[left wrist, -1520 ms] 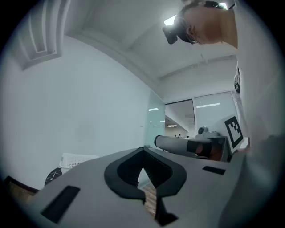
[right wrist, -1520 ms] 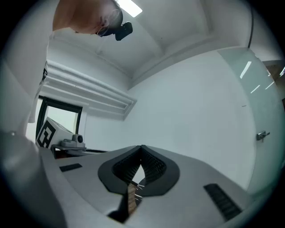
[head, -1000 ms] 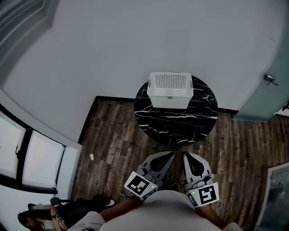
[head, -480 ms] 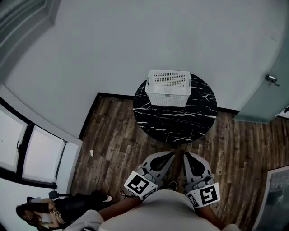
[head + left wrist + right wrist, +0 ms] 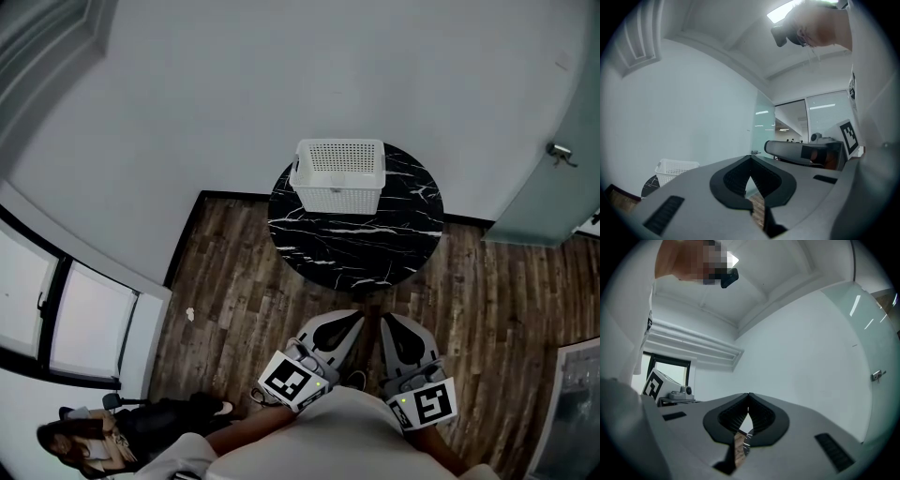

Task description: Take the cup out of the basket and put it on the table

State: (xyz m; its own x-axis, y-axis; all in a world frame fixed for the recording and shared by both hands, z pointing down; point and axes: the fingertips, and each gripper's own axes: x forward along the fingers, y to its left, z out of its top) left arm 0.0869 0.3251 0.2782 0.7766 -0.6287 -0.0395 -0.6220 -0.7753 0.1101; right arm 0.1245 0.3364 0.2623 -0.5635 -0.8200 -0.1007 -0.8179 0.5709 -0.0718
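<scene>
The left gripper (image 5: pixel 354 322) hangs close to the person's body above the wood floor (image 5: pixel 234 281), well short of the table. Its jaws meet at the tips with nothing between them. Ahead, the round black marble table (image 5: pixel 356 248) carries a white perforated basket (image 5: pixel 336 197) at its far edge. No view shows the cup; it is presumably inside the basket, hidden by the walls. The right gripper (image 5: pixel 386 322), just beside the left, is likewise closed and empty. This looks like the approach step. Next, the person must reach the table's near edge, part one gripper's jaws and lower them into the basket.
</scene>
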